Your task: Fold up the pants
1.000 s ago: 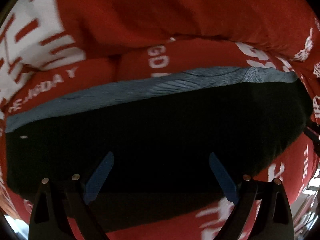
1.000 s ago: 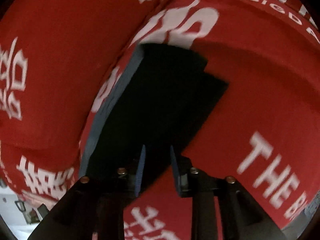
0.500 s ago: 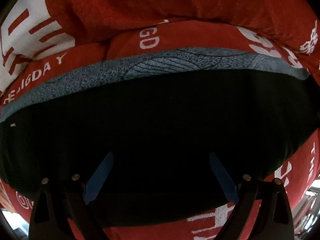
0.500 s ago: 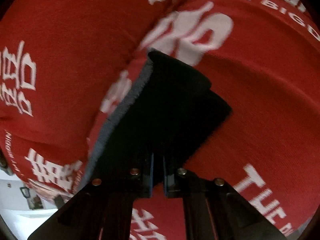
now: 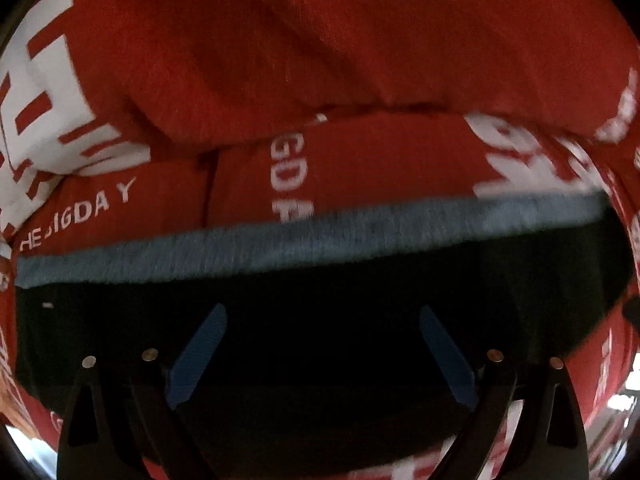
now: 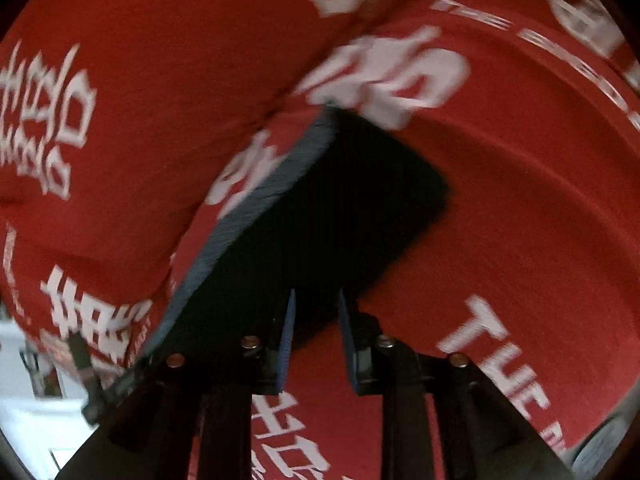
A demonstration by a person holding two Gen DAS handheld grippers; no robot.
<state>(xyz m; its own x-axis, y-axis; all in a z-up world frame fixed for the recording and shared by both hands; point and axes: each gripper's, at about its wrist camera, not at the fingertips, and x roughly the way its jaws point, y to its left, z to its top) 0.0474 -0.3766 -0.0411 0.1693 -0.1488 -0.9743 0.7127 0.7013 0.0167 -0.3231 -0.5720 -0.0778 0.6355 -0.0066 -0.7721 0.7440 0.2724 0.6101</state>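
The dark pants lie folded on a red bedcover with white lettering. A grey-blue waistband strip runs along their far edge. My left gripper is open, its blue pads wide apart just over the dark cloth. In the right wrist view the pants show as a dark folded block with the grey-blue edge on its left. My right gripper is at the near corner of the pants, its blue pads parted by a narrow gap, holding nothing.
The red cover rises in a fold or pillow just beyond the pants. A second red bulge lies left of the pants in the right wrist view. A white room edge shows at the lower left.
My right gripper was shut on the pants' corner half a second ago; its pads have since parted and let go. The left gripper stays open and has drawn back a little.
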